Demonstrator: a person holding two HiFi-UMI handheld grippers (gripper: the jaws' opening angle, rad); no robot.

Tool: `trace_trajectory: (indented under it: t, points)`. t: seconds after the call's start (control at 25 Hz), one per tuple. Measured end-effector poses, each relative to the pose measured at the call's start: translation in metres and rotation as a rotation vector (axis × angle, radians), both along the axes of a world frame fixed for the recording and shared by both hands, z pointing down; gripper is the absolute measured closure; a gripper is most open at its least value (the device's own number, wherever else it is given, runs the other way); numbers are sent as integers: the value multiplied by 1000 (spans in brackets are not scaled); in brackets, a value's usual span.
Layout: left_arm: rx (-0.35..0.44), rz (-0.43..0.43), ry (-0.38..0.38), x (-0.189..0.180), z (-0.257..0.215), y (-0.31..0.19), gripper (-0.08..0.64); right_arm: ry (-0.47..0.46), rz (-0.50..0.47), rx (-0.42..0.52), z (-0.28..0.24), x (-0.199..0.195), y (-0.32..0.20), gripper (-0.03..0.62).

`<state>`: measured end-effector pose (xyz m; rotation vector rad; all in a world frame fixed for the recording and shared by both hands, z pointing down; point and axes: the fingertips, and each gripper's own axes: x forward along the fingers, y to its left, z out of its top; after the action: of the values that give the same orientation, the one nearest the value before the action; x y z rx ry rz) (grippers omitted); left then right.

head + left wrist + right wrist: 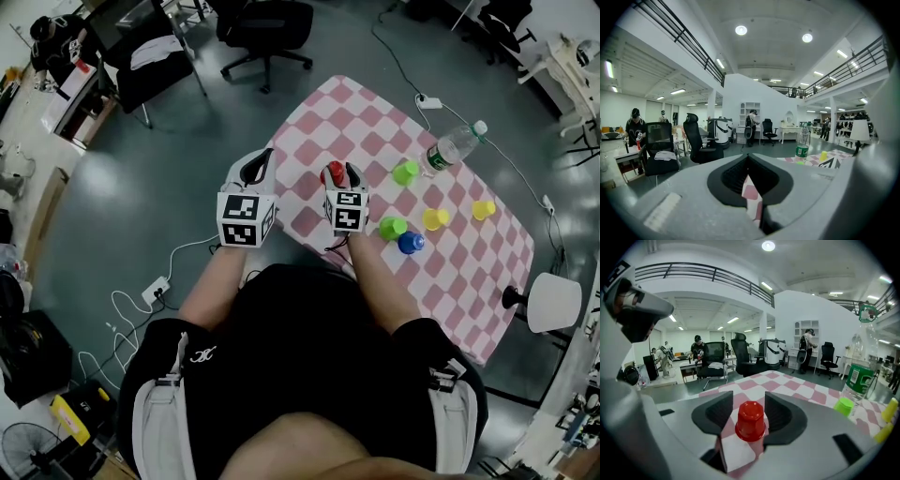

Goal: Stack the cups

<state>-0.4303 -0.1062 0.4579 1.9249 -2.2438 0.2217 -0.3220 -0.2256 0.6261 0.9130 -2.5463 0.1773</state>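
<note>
Cups sit singly on the checked table (361,112), none inside another. The red cup (335,173) stands mouth down close to the near edge, toward the left corner, between the jaws of the right tool (341,178). Those jaws stand apart on either side of it and do not press on it. The tool is released, and cloth shows between one jaw and the cup's wall.

One green cup (405,172) stands further in, just beside a clear bottle (455,145) with a green label. The bottle stands upright at the far edge. A second green cup (393,227) and a blue cup (411,243) stand close together by the near edge; I cannot tell whether they touch. A yellow cup (435,219) stands just beside those two. Another yellow cup (483,210) stands apart from it, toward the right corner.

Both forearms reach forward side by side from the person's body. The right forearm (375,277) crosses the near edge, and its tool tips down toward the cloth with its marker cube (347,211) on top. The left forearm (214,281) stays off the table. The left tool (260,161) hovers at the left corner, close to level. Its jaws are clenched tip to tip on nothing, and a strip of cloth shows in the gap behind the tips.
</note>
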Motion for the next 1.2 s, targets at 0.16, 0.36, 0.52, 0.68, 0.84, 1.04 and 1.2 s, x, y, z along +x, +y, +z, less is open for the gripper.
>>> trace_trajectory:
  t: [0.16, 0.36, 0.52, 0.68, 0.84, 1.04, 1.2]
  points:
    - [-10, 4, 3, -1, 4, 1, 548, 47, 15, -22, 21, 5, -1, 391]
    - [-24, -6, -3, -9, 8, 7, 548, 73, 22, -40, 39, 3, -1, 391]
    - [-31, -14, -6, -12, 10, 12, 548, 85, 38, -43, 48, 3, -7, 391]
    - [-38, -20, -7, -16, 11, 17, 548, 101, 29, -30, 46, 0, -10, 391]
    - [-32, -17, -1, -17, 11, 19, 547, 98, 20, -25, 39, -2, -8, 390]
    - [-27, 21, 8, -8, 10, 12, 548, 48, 26, 8, 10, 3, -4, 390]
    - [-24, 76, 16, 9, 9, -2, 548, 10, 33, 58, -26, 12, -6, 391]
